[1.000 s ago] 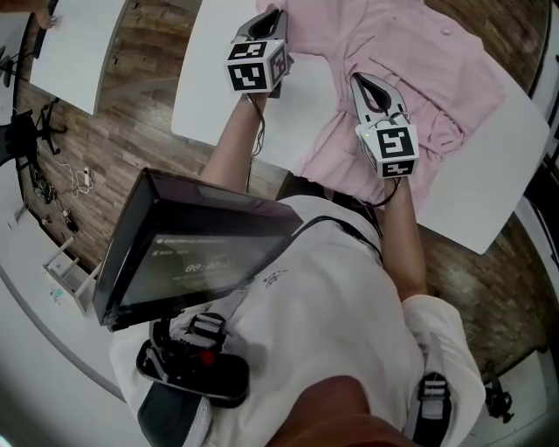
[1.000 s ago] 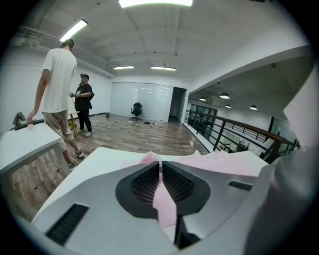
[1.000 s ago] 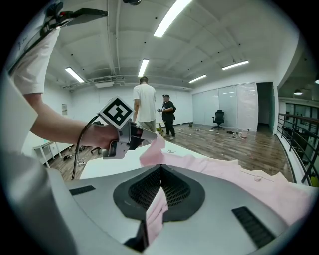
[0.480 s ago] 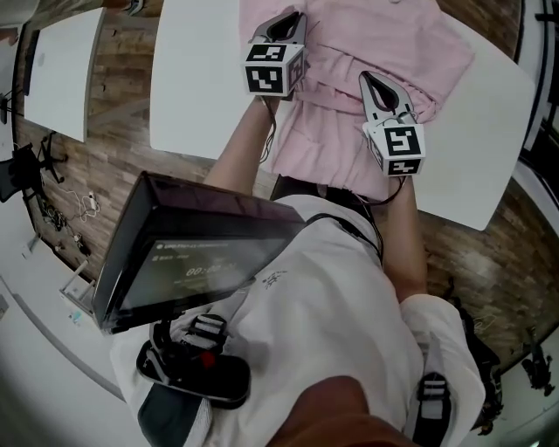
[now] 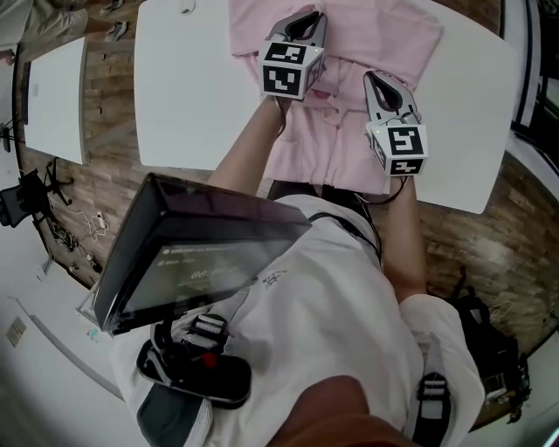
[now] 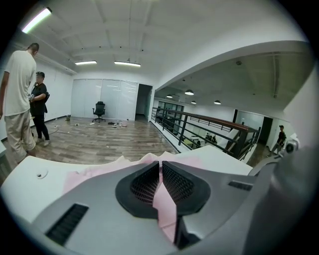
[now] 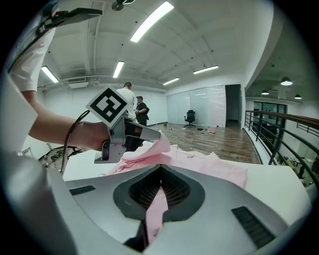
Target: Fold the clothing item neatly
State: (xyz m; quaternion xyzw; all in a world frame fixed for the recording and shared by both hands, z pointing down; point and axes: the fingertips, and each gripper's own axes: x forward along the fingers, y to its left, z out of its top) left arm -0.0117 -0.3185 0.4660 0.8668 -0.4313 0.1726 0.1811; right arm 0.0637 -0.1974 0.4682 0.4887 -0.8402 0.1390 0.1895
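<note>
Seen from the head camera, one pale pink fabric clothing item [image 5: 384,39] lies on a white rectangular bench [image 5: 192,105]. It covers the middle of the bench and drapes over the near edge toward the person. A second white bench [image 5: 52,96] stands apart at the left, across a strip of wood-plank floor [image 5: 109,87].

Two hand-held grippers are over the garment, one in each hand. Each carries one cube with black-and-white square markers. The left hand-held gripper [image 5: 307,17] has its jaws nearly together, clamped on a thin fold of the pink cloth that runs down between the ribbed pads. The right hand-held gripper [image 5: 378,79] sits just beside it, nearer the bench edge. Its jaws are pressed together on another strip of the same cloth.

From the right gripper view, the left one holds its pinch of cloth raised above the flat part of the garment.

Far off in the left gripper view stand two people [image 6: 20,99] at the left, and one black office chair [image 6: 99,108] by the back wall.
</note>
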